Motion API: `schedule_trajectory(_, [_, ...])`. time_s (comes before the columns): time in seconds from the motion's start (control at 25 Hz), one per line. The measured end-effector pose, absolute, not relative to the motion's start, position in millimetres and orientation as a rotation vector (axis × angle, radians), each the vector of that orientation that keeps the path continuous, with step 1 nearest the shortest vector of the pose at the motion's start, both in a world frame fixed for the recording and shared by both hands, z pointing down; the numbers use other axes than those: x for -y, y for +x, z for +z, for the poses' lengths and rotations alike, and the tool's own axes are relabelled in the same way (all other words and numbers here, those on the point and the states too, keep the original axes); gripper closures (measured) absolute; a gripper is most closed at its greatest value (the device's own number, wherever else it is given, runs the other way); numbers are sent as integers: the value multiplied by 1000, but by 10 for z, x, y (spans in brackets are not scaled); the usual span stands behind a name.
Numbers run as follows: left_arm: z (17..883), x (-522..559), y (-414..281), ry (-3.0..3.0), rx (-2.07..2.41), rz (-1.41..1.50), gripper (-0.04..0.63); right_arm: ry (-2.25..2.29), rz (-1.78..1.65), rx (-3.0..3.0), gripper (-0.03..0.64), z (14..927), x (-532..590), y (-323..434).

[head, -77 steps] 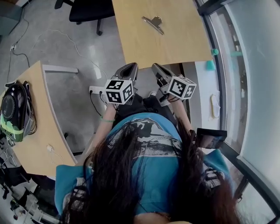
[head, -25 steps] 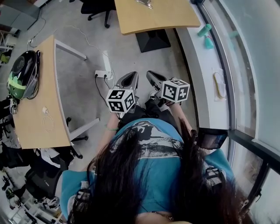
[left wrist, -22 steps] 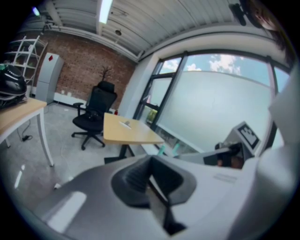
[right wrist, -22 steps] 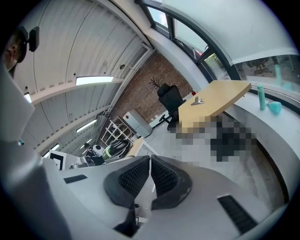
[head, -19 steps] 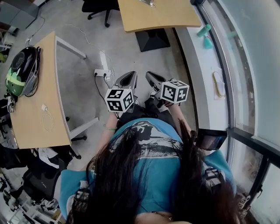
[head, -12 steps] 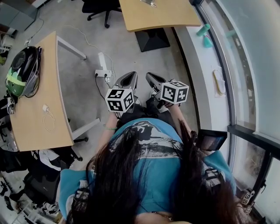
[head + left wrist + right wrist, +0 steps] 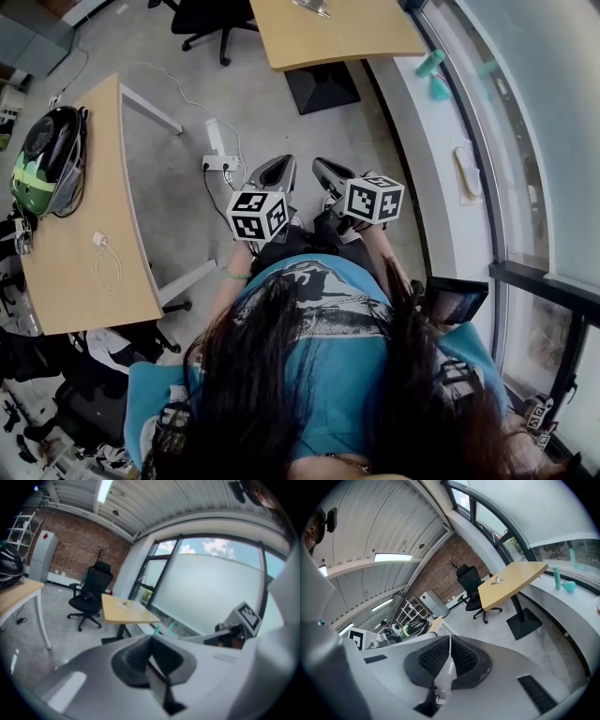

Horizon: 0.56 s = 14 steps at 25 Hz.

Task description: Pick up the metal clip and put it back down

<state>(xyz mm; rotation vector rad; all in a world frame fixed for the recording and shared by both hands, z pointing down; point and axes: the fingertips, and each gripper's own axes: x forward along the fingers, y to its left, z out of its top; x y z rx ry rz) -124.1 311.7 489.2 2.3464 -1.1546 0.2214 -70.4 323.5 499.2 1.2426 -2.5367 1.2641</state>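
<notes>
Metal clip point(image 7: 497, 580), cropped in head view, whole elsewhere

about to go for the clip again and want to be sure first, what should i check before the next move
1. metal clip lying on the far table: ok
2. left gripper empty: ok, fingers together on nothing
3. right gripper empty: ok, likewise
4. fingers open for a grasp: not ok, both shut
5. clip within reach: not ok, floor lies between
6. way ahead: not ok, power strip lies there
</notes>
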Motion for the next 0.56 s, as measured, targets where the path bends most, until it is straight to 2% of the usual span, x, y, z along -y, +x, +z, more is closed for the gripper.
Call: schedule_trajectory(0.56, [4878, -3064, -1249, 2338, 1176, 202, 592, 1241, 1251, 2535, 592, 4991, -3202, -651])
